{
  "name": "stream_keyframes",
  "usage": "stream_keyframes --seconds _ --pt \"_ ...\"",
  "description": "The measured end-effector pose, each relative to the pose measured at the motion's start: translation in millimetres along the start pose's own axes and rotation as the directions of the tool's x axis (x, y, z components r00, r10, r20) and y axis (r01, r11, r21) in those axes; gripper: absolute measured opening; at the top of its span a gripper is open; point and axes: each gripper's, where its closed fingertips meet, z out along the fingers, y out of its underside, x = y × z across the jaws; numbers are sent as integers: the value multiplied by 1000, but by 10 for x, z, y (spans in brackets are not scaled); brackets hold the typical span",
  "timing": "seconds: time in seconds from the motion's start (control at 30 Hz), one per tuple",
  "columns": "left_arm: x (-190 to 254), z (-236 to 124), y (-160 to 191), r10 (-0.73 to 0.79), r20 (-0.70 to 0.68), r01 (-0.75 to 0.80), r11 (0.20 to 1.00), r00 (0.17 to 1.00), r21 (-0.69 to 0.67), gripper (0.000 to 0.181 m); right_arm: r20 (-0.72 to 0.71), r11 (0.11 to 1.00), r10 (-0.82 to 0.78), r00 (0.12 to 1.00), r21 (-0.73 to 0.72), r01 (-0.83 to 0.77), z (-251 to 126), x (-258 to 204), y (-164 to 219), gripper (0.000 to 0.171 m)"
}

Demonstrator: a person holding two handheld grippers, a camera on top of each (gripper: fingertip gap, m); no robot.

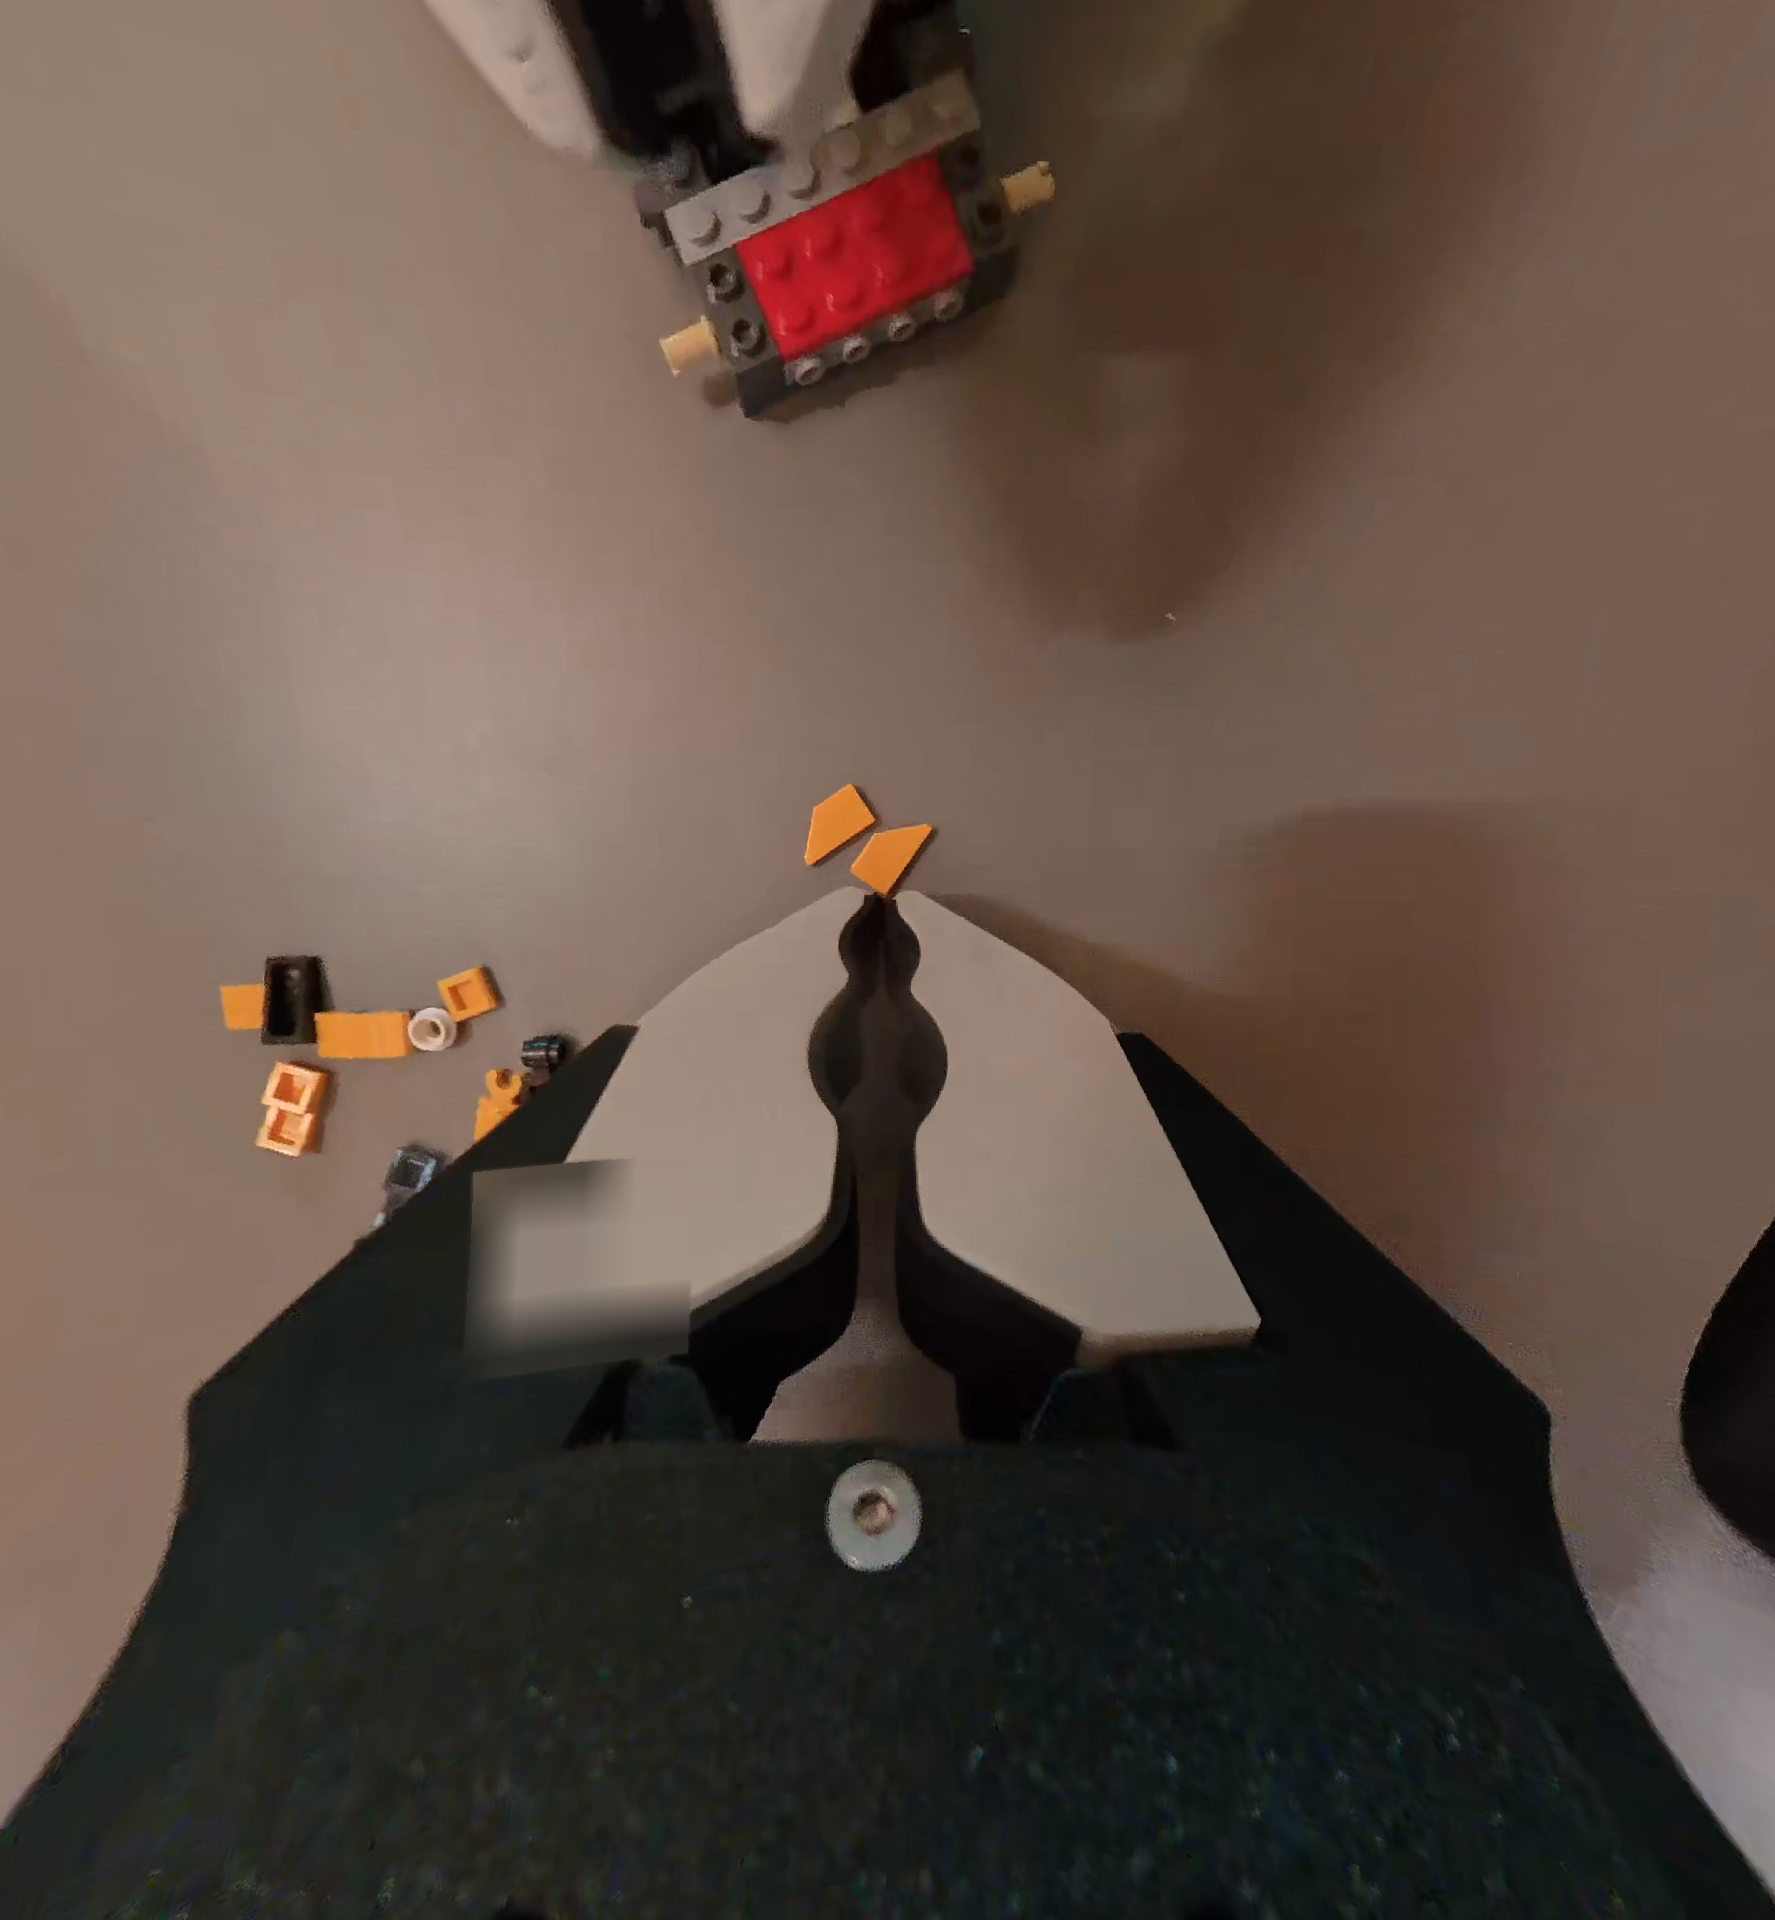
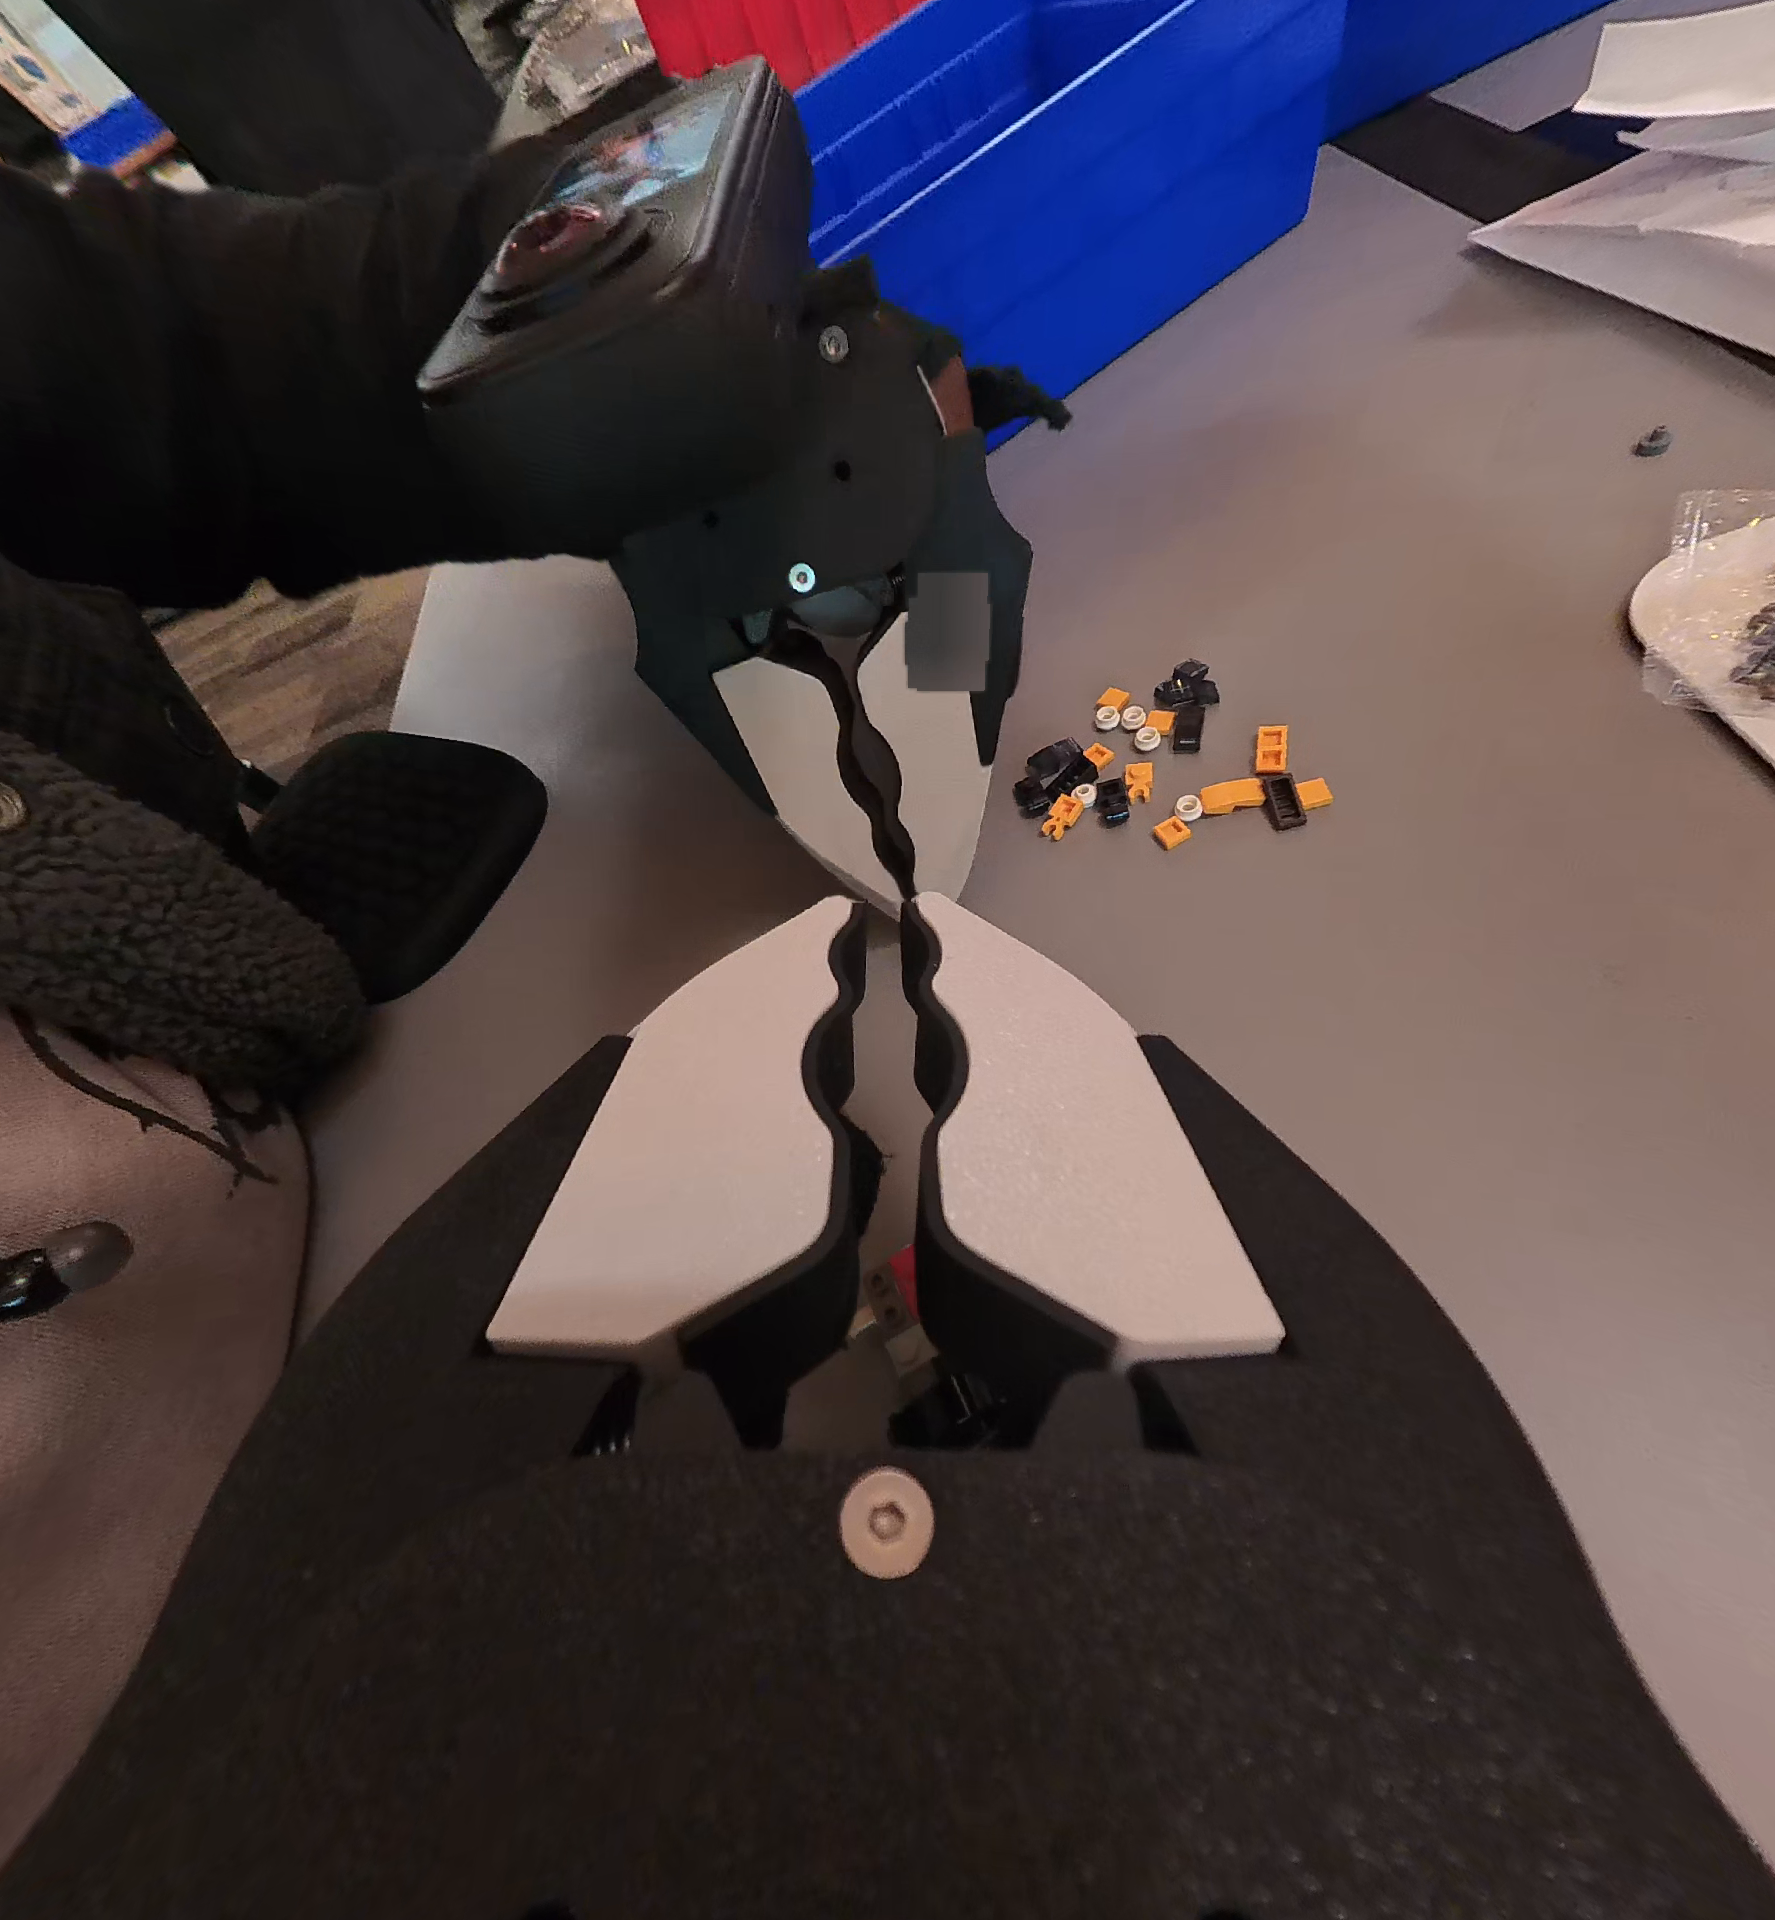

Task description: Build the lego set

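Pinching an orange wedge tile (image 1: pixel 893 858) at frame centre, the left gripper (image 1: pixel 875 906) looks set to carry it up to the red-topped chassis (image 1: pixel 841 270); right gripper (image 2: pixel 888 912) sits slightly open, apparently around the chassis.

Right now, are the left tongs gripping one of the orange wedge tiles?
Yes, the left tongs are shut on the corner of an orange wedge tile; a second one lies beside it.

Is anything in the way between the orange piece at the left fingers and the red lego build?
Almost nothing. A second orange tile lies just beyond the orange tile at the left gripper tips, toward the build. Past it there is only bare table.
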Motion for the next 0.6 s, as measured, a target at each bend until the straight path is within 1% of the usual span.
stream_keyframes --seconds 0.13,0.4,0.6 --pt "-41 -28 20 13 -1 -13 1000 1000 -11 0 0 1000 2 1000 1 -2 -4 6 2 6" --pt "8 6 -59 -27 -11 28 997 1000 70 11 -7 1000 0 1000 8 0 -24 19 -18 6" --pt "17 55 -110 -38 -13 39 995 999 96 7 -21 1000 -5 1000 20 5 -77 45 -55 6"
